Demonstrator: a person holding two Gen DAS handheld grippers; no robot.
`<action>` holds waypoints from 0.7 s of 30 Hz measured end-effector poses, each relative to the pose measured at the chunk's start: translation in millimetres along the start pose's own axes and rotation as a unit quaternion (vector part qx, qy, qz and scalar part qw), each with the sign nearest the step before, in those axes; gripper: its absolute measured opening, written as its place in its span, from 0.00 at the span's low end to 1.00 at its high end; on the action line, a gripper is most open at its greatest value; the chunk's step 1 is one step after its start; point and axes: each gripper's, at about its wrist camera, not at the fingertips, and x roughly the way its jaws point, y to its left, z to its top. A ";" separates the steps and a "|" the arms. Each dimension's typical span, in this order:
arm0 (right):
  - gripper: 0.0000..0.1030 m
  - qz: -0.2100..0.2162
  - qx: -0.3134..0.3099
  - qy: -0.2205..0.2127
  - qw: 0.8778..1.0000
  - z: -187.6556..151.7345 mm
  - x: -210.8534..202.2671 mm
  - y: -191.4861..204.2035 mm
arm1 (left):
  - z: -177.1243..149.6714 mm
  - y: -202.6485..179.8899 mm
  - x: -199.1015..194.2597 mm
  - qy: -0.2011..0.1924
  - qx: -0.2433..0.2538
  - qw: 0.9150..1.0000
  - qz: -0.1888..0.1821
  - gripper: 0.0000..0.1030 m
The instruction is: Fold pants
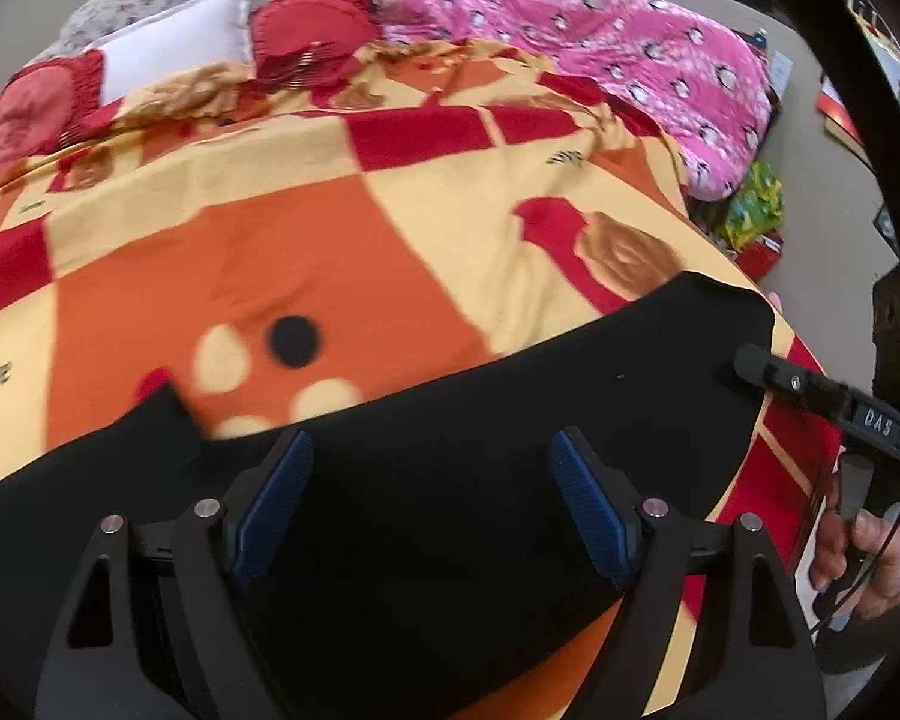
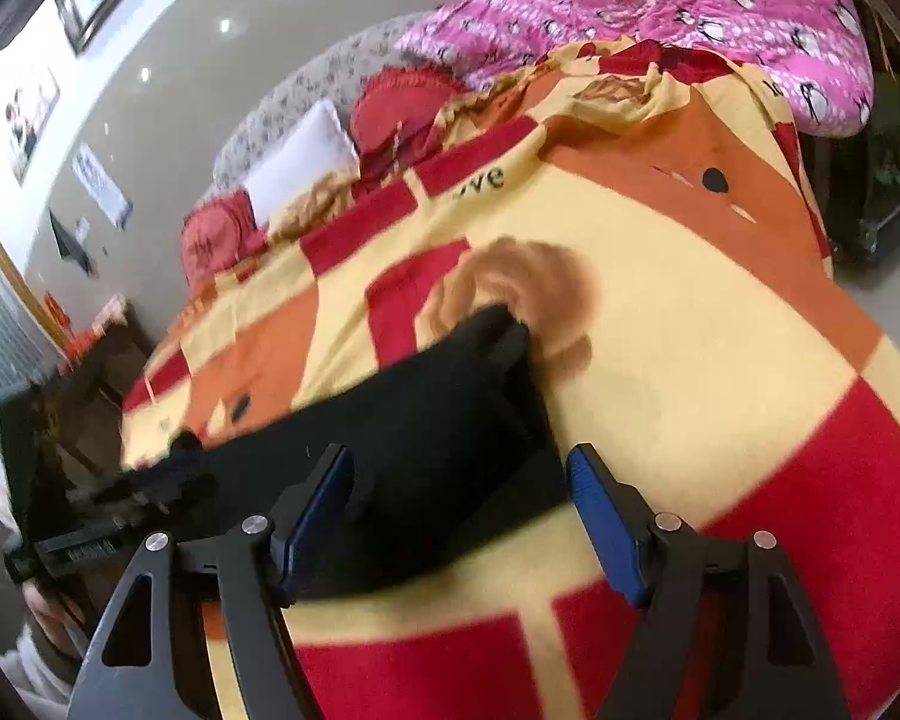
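Note:
The black pants [image 1: 450, 420] lie flat on the bed's orange, yellow and red blanket [image 1: 306, 204], near its front edge. My left gripper [image 1: 432, 480] is open just above the pants, holding nothing. My right gripper [image 2: 462, 492] is open over the pants' right end [image 2: 426, 414], holding nothing. In the left wrist view the right gripper [image 1: 750, 363] comes in from the right, its tip at the pants' right edge. In the right wrist view the left gripper [image 2: 180, 450] shows blurred at the far left.
A pink patterned quilt [image 1: 600, 48] is bunched at the bed's far right. Red cushions [image 1: 312, 30] and a white pillow [image 1: 180, 42] lie at the head. Bags [image 1: 750, 210] stand on the floor to the right. A dark table [image 2: 60, 408] stands left of the bed.

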 end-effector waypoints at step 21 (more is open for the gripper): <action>0.18 0.151 -0.133 -0.012 0.979 9.2 -22.2 154.3 | -25.4 103.2 -92.5 -0.088 -0.113 0.988 0.051 0.83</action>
